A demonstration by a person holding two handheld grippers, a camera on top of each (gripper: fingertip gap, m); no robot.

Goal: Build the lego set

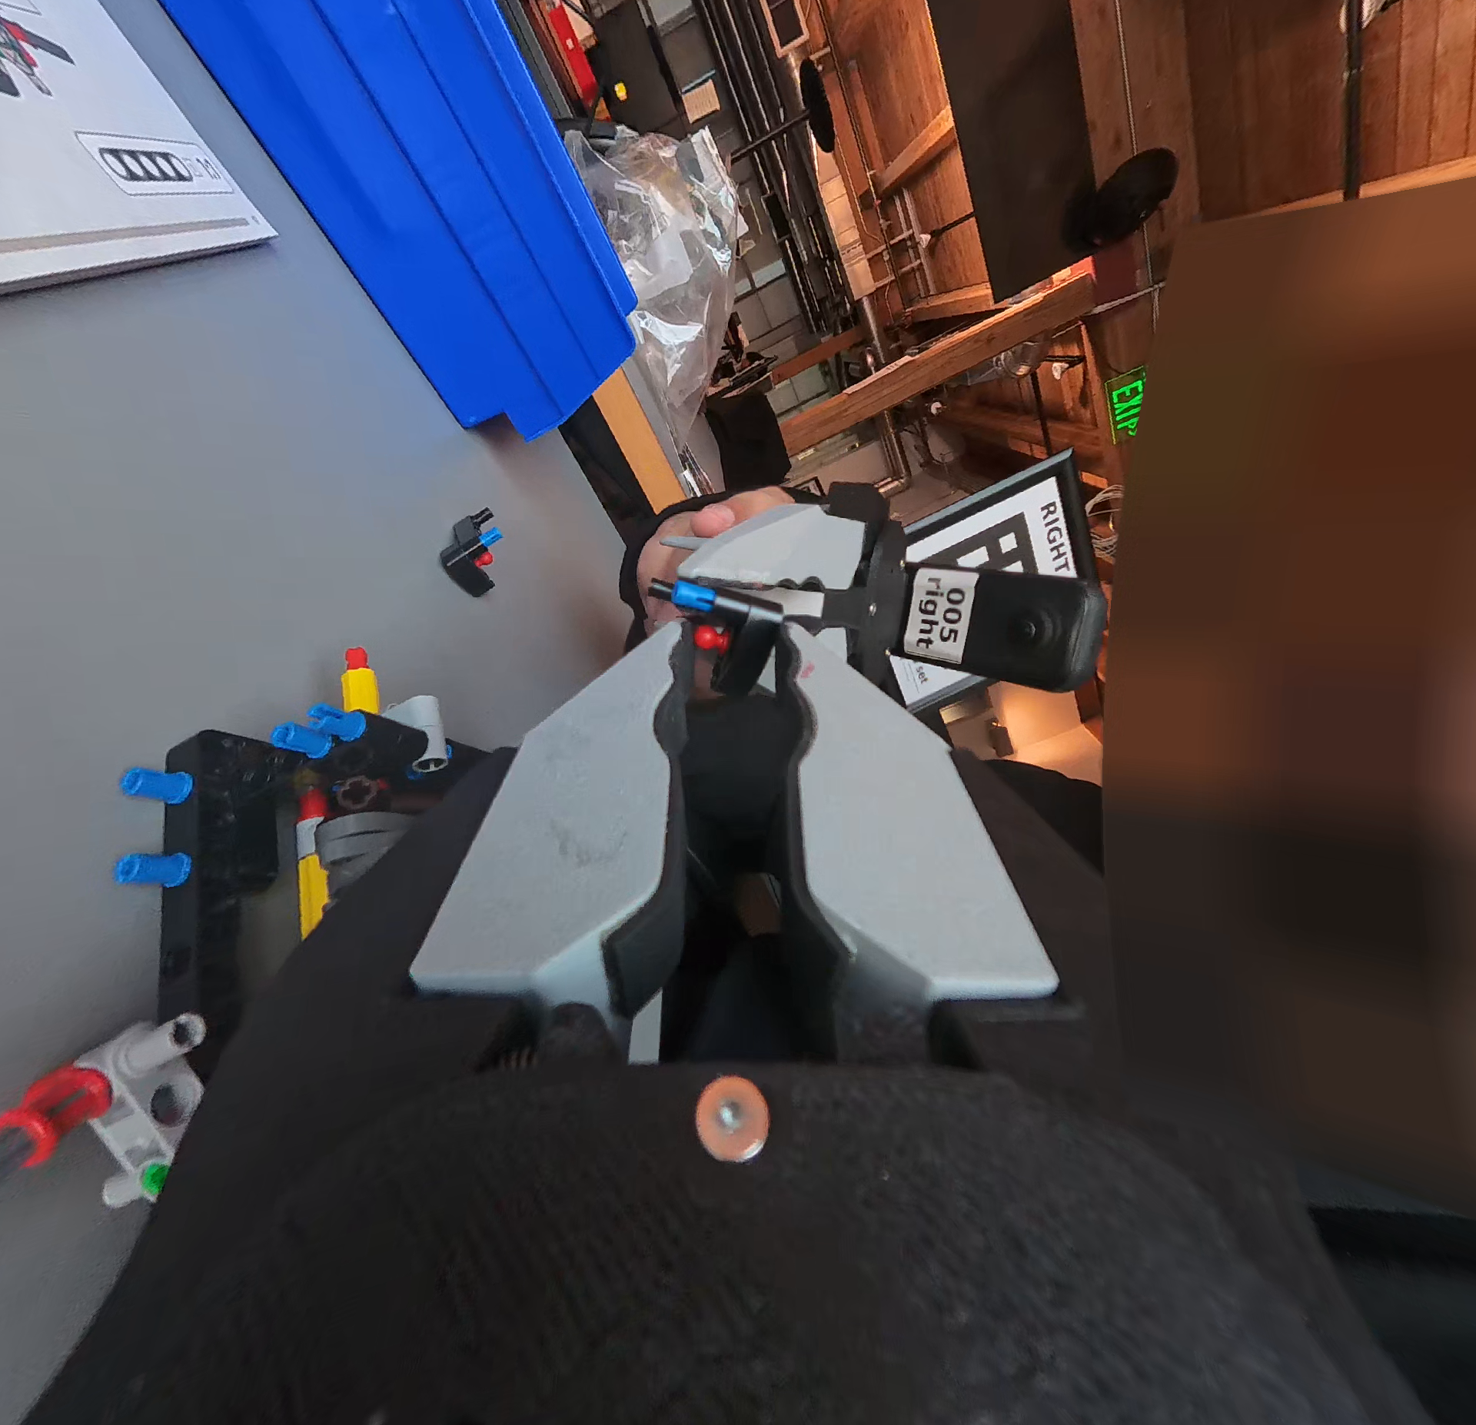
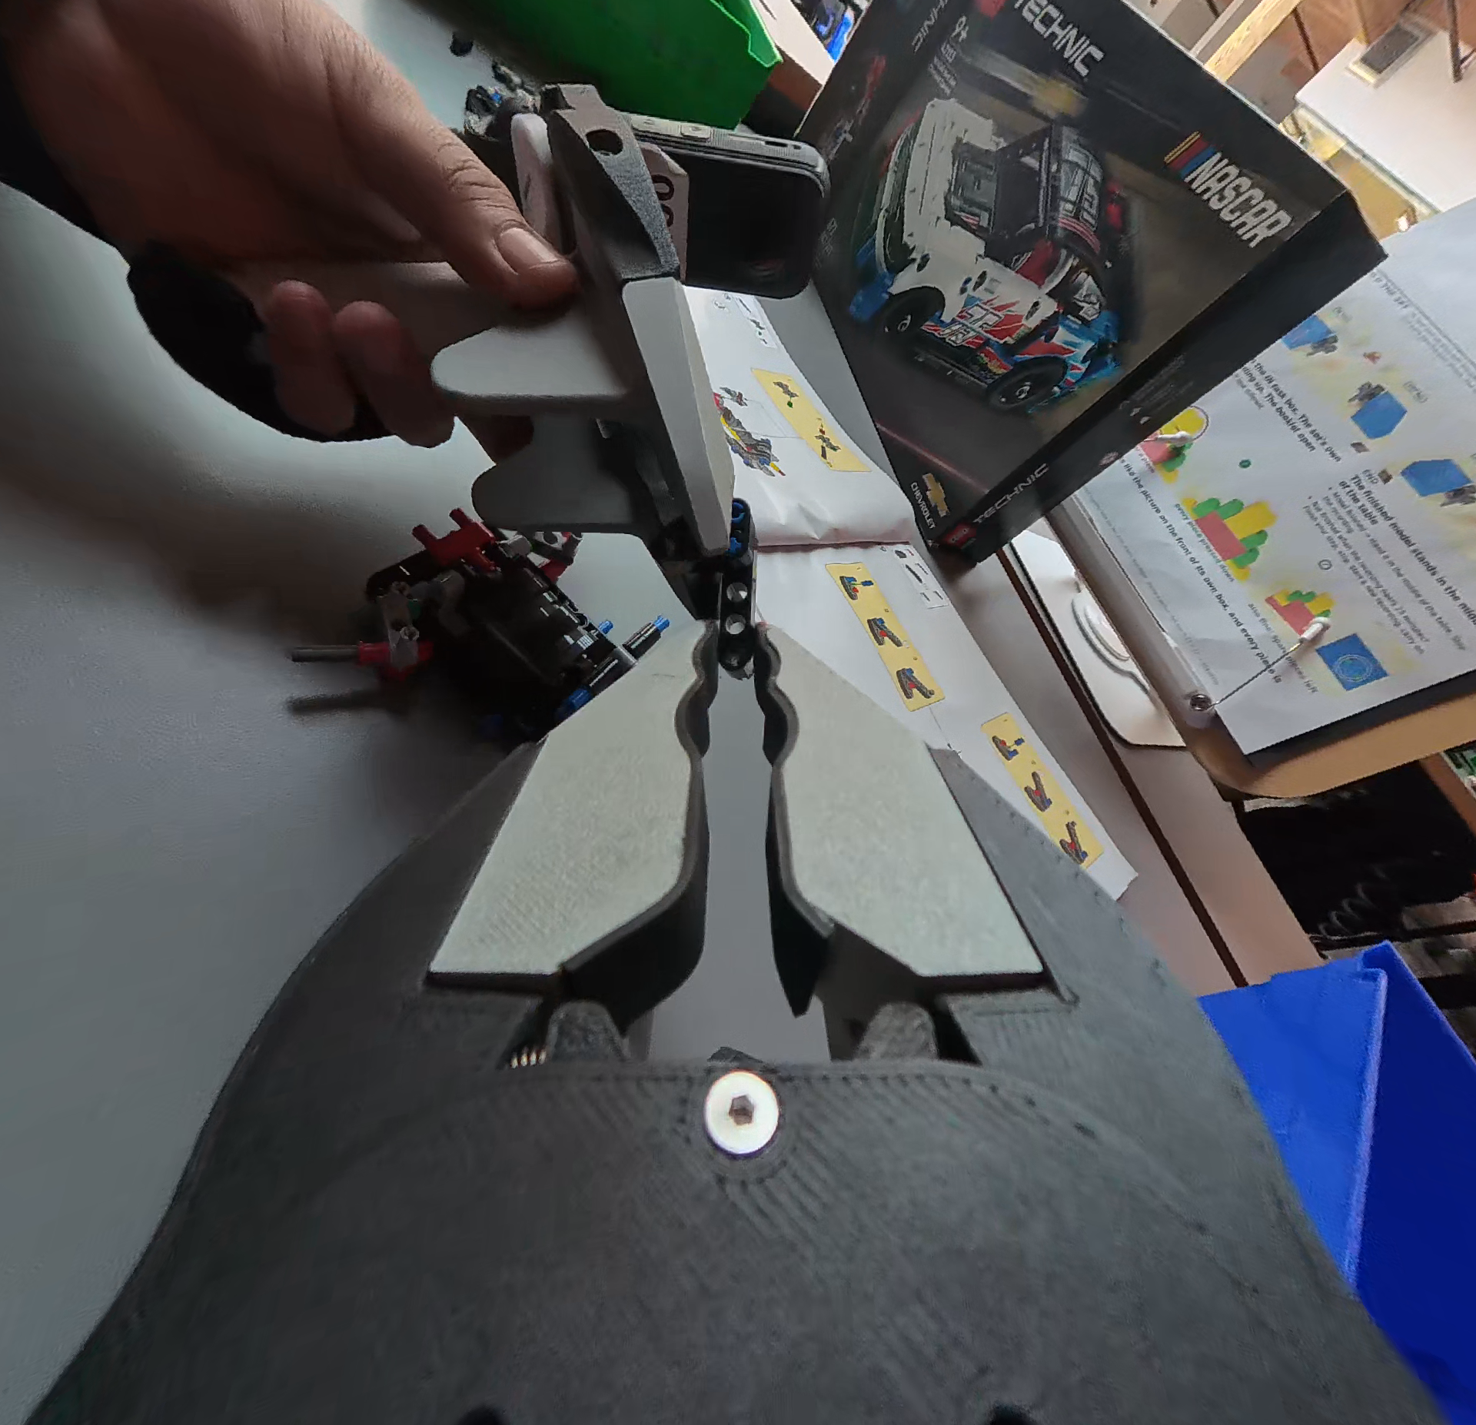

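A: Up above the grey table (image 1: 240, 508), both tools meet in mid-air. The left hand-held gripper (image 1: 739, 668) has its tips closed on a small black angled lego piece with a blue pin and a red pin (image 1: 731, 628), and the right hand-held gripper (image 2: 739, 644) is pinching the same little piece from the other side.

B: So both are clamped on one part?

A: That's how it reads. In the right wrist view the black beam with round holes sits squeezed between the right tool's tips, with the left tool's grey fingers (image 2: 679, 412) pressed on its upper end. A person's bare hand (image 2: 263, 149) grips the left tool's handle.

B: And the main build?

A: Down on the table: the black partly built lego chassis with blue pins, yellow and red axles and grey connectors (image 1: 263, 812), well below the held piece. A second small black angled sub-assembly (image 1: 471, 556) lies alone nearby, and the open instruction booklet (image 2: 878, 628) sits beyond.

B: Which step, then?

A: I'd judge it a hand-over or a re-grip of the sub-assembly before mounting it. Next, one tool must let go cleanly, then the pins need lining up with holes on the chassis and a firm, straight push.
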